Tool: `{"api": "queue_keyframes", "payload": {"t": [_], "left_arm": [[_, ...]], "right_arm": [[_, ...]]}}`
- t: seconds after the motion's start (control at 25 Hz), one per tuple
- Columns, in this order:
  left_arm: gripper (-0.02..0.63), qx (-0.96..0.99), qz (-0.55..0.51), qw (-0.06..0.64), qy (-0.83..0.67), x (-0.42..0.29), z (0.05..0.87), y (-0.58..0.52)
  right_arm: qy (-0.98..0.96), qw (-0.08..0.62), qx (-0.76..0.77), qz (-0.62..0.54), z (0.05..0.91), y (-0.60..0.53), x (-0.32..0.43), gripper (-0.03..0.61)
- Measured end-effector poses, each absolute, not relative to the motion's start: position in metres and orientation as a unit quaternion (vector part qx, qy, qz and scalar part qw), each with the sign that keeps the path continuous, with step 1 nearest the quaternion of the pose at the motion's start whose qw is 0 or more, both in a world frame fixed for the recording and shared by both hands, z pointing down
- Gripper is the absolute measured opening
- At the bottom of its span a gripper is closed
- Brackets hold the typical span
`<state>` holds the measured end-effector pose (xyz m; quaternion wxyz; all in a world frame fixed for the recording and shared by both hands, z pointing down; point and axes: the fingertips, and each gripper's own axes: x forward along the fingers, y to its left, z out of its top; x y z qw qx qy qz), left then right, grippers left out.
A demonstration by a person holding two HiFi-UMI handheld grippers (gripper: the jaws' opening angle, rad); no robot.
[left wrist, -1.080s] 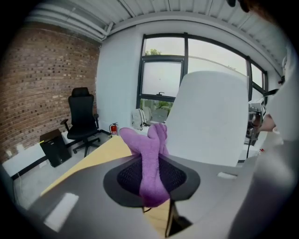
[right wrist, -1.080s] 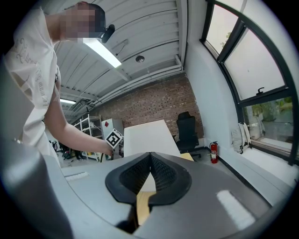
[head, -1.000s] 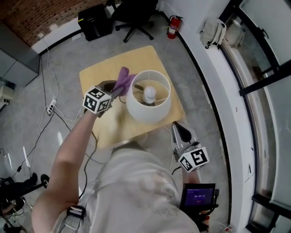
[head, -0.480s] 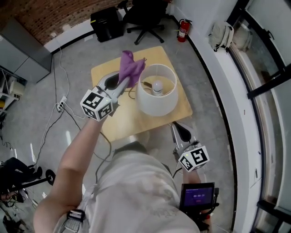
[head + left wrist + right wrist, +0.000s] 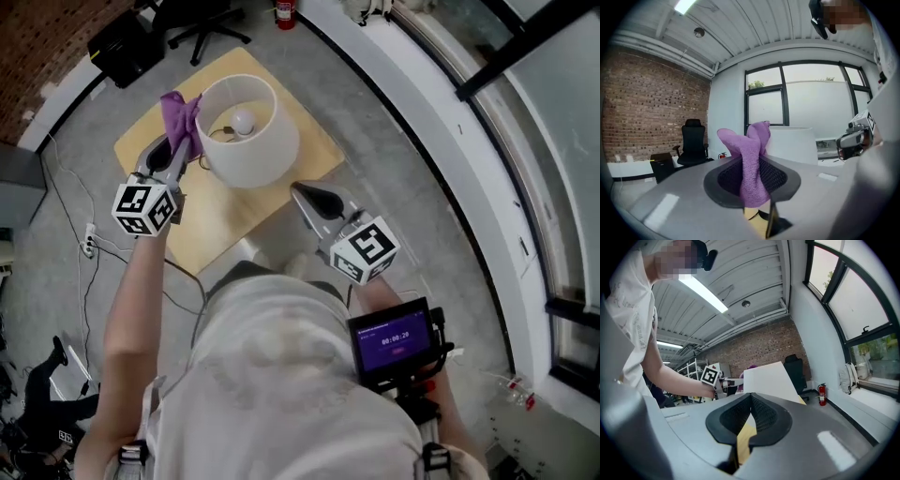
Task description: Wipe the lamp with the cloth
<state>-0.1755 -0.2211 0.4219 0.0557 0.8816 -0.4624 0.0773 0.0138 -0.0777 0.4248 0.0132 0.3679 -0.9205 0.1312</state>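
Observation:
The lamp's white drum shade stands on a small yellow table, its bulb showing inside. My left gripper is shut on a purple cloth, held level with the shade's rim just to its left. In the left gripper view the cloth sticks up between the pads, with the shade right behind it. My right gripper hovers near the table's front right edge, short of the shade. Its jaws are shut and hold nothing; the shade is ahead of them.
A black office chair, a fire extinguisher and a black box stand beyond the table. Cables run over the floor at left. A curved window wall closes the right side. A small screen hangs at the person's waist.
My left gripper has risen with the cloth from beside the shade's lower wall to its rim. The right gripper has moved forward toward the table. The head view has shifted.

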Motion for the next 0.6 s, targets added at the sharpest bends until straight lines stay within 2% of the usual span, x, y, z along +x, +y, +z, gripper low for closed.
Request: {"api": "queue_keyframes", "payload": {"t": [0.6], "left_arm": [[0.086, 0.869, 0.164, 0.175, -0.432, -0.167, 0.552, -0.216]], "right_arm": [[-0.901, 0.032, 0.41, 0.14, 0.437, -0.076, 0.018, 0.014]]}}
